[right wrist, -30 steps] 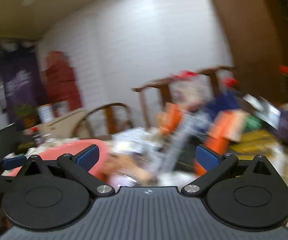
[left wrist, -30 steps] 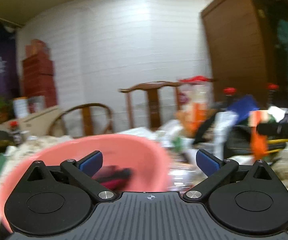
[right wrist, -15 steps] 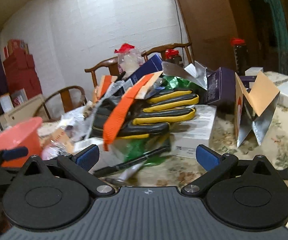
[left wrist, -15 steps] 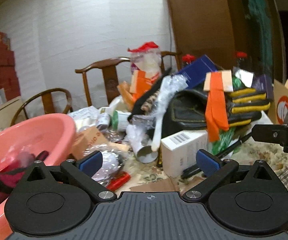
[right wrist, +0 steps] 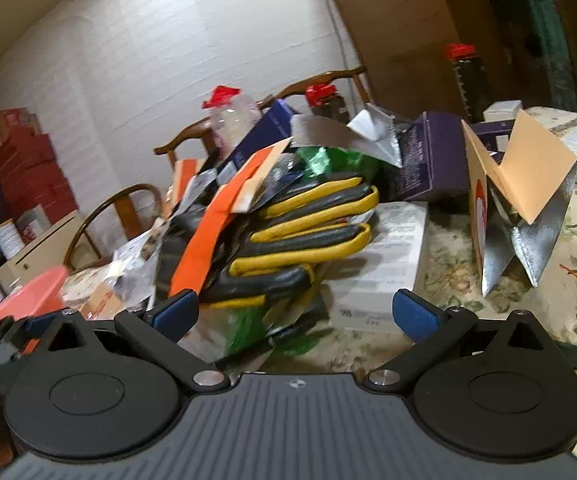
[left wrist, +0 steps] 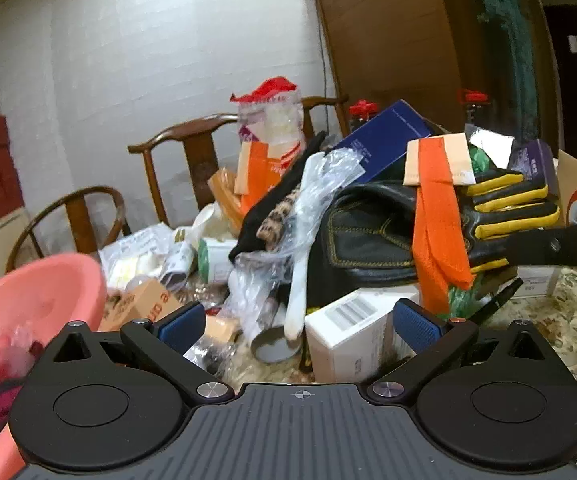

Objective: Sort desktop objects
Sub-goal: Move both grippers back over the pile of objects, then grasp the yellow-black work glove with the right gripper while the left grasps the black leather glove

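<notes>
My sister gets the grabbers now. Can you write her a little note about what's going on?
Left gripper: open, holding nothing, aimed at the white barcode box.
Right gripper: open, holding nothing, facing the black-and-yellow gloves with the orange strap.
The pink basin sits at the left with a few things already inside.
Left to do: most of the pile on the floral tablecloth is still unsorted.

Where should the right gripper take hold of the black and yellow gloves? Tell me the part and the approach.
Probably the stacked fingers. They jut free toward the right, over the white box, with open space beside them. Bring the open right gripper in from that side, one jaw above, one below. The cuff end is buried under the orange strap and plastic clutter.
</notes>
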A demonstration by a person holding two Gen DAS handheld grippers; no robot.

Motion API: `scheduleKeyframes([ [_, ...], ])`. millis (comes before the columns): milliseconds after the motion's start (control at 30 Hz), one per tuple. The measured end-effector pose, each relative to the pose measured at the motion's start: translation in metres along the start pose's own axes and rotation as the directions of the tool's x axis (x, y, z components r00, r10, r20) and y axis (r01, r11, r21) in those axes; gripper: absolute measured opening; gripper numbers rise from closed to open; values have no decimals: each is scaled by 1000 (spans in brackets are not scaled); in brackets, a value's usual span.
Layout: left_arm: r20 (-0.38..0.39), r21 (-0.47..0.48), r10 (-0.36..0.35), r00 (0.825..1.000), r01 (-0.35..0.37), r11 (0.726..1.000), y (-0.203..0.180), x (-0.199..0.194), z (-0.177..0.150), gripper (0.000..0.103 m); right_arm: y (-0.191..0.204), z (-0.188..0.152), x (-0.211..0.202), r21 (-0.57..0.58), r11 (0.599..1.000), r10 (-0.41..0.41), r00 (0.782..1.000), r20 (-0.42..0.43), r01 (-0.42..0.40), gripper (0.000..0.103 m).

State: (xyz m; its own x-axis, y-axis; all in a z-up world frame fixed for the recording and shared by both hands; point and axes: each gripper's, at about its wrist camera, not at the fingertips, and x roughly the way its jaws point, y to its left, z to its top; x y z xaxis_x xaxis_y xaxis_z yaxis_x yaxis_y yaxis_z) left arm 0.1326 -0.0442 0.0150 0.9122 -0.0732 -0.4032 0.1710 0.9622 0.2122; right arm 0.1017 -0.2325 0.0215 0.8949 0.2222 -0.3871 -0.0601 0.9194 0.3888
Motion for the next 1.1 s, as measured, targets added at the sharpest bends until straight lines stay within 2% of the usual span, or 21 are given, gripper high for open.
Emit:
scheduleKeyframes([
  [167, -8, 23, -9, 1000, 9, 1000, -7, 3, -5, 103, 0, 10, 16, 43, 998, -56, 998, 13, 55, 103],
  [367, -22, 20, -5, 1000, 5, 1000, -3, 2, -10, 103, -3, 22, 37, 144, 987, -70, 997, 36, 64, 101],
  [433, -25, 17, -1, 1000, 1, 1000, 0, 1, -12, 103, 1, 25, 41, 136, 990, -39, 999, 39, 33, 81],
  [467, -26, 16, 0, 1000, 0, 1000, 1, 0, -12, 103, 6, 26, 41, 113, 993, -43, 998, 54, 37, 76],
  [533, -26, 7, 5, 1000, -5, 1000, 4, -1, -13, 103, 12, 26, 39, 63, 997, -53, 995, 89, 48, 56],
  [600, -26, -2, 5, 1000, -5, 1000, 7, -2, -13, 103, 11, 26, 35, 52, 998, -29, 994, 108, 23, 48],
  [633, -26, -5, 6, 1000, -6, 1000, 8, -2, -14, 103, 9, 26, 32, 59, 998, -22, 993, 116, 15, 39],
  [733, -24, -11, 4, 1000, -4, 1000, 8, -5, -15, 103, 3, 23, 17, 63, 998, 10, 987, 157, -20, 31],
  [900, 19, 16, -38, 999, 38, 999, 0, -13, -10, 103, -6, 18, -10, 60, 995, 64, 986, 156, -75, 26],
  [1100, 46, 42, -67, 997, 65, 997, -10, -20, -6, 103, -19, 8, -49, 0, 999, 37, 989, 142, -38, 25],
])
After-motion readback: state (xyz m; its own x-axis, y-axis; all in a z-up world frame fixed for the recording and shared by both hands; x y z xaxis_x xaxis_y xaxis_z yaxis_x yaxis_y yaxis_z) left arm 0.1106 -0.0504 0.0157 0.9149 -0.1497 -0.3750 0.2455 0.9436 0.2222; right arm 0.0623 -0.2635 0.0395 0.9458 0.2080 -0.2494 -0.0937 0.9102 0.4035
